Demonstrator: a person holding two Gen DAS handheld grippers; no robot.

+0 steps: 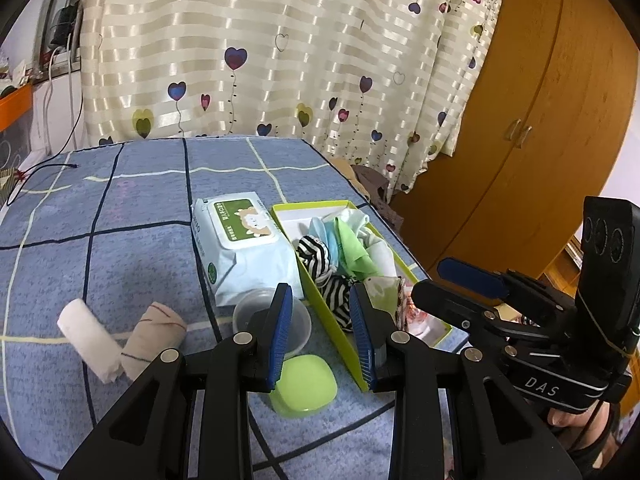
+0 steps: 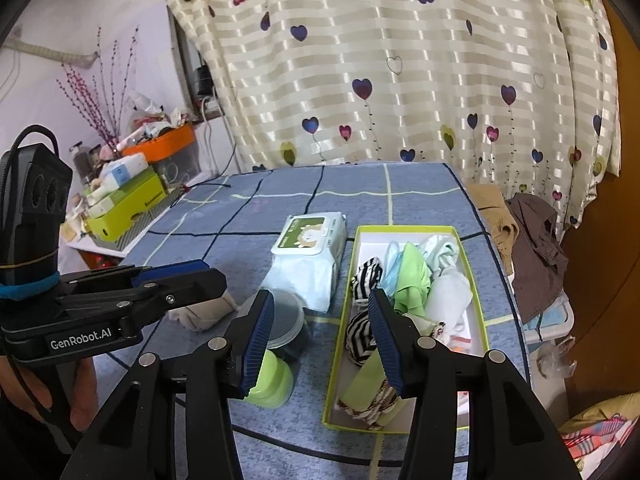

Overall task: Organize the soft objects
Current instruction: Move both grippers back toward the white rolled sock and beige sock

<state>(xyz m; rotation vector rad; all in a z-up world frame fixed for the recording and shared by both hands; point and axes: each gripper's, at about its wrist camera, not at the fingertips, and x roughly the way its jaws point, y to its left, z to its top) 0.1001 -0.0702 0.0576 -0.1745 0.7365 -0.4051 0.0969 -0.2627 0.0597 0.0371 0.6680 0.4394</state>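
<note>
A lime-green box [image 2: 476,280] on the blue checked bed holds soft things: striped socks [image 2: 366,274], a green cloth [image 2: 412,276] and a white cloth [image 2: 448,296]. In the left wrist view the same box [image 1: 340,320] lies right of centre, while a white roll [image 1: 90,340] and a beige roll [image 1: 154,338] lie loose on the bed at the left. My left gripper [image 1: 320,292] is open and empty, above the box's near left wall. My right gripper [image 2: 320,300] also stands open and empty, over the box's left edge.
A wipes pack [image 1: 240,248], a clear tub [image 1: 272,320] and a green lidded tub [image 1: 304,390] sit left of the box. Brown clothes [image 2: 536,256] hang off the bed's right edge by a wardrobe [image 1: 540,120]. A cluttered shelf [image 2: 132,196] stands left, with a curtain [image 2: 400,80] behind the bed.
</note>
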